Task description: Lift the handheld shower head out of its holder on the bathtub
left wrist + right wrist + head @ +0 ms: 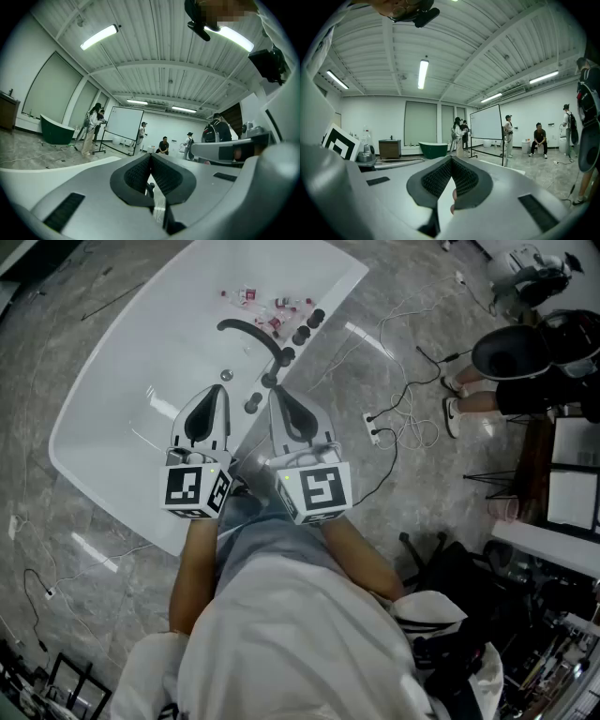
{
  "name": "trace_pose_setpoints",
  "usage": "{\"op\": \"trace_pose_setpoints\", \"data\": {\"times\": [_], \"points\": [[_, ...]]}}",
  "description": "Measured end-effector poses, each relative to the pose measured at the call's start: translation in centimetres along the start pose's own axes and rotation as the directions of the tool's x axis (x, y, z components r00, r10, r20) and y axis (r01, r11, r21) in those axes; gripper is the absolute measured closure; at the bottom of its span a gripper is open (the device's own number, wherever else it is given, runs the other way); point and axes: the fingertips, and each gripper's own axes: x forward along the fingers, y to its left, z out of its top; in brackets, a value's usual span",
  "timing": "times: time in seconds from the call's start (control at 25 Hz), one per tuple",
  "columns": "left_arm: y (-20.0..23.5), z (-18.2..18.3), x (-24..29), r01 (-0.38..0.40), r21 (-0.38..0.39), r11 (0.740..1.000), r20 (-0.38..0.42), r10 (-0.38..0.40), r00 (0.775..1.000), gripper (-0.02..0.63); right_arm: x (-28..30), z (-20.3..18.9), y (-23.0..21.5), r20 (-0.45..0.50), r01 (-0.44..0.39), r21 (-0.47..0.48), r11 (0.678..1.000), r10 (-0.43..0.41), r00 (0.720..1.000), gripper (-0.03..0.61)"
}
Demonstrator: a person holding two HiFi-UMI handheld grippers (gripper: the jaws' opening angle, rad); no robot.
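Observation:
The white bathtub (pixel 112 399) lies below me in the head view. On its far rim is a black curved shower fitting (pixel 248 331) with several black knobs (pixel 300 334) beside it. Which part is the handheld head I cannot tell. My left gripper (pixel 217 392) and right gripper (pixel 274 397) hover side by side over the near rim, short of the fitting, both shut with nothing between the jaws. The left gripper (pixel 150 157) and the right gripper (pixel 451 161) show their ribbed pads meeting in their own views, both pointing level across the room.
Small bottles (pixel 272 306) lie at the tub's far end. Cables and a power strip (pixel 373 427) run over the grey floor at right, near a seated person (pixel 525 371). Several people, a whiteboard (pixel 486 124) and a green tub (pixel 432 150) stand across the room.

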Motion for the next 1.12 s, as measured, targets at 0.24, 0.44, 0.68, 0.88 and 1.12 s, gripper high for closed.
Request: {"op": "trace_pose_setpoints", "data": {"times": [0.24,0.44,0.68,0.88,1.12], "points": [[1.1,-1.6,-0.3,0.015,0.004,1.0,0.001,-0.015,1.0,0.597,0.7,-1.7,0.8,-0.002,0.004,-0.002,1.0,-0.004,1.0,0.561],[0.8,-1.8,0.1,0.041,0.006,0.999,0.005,-0.041,0.999,0.597,1.1,-1.9,0.8,0.001,0.001,0.004,1.0,-0.001,1.0,0.561],[4.7,-4.7,1.5,0.112,0.005,0.994,-0.015,-0.112,0.994,0.594,4.9,-4.0,0.9,0.005,0.076,0.025,0.997,-0.076,0.997,0.56],[0.2,-4.7,0.2,0.03,-0.003,1.0,-0.019,-0.03,0.999,0.594,1.3,-2.6,-1.5,-0.006,-0.012,0.042,0.999,0.012,1.0,0.559],[0.4,-8.6,2.1,0.059,0.036,0.998,-0.04,-0.058,0.998,0.594,1.8,-4.3,-2.7,0.012,-0.005,0.029,1.0,0.004,1.0,0.558]]}}
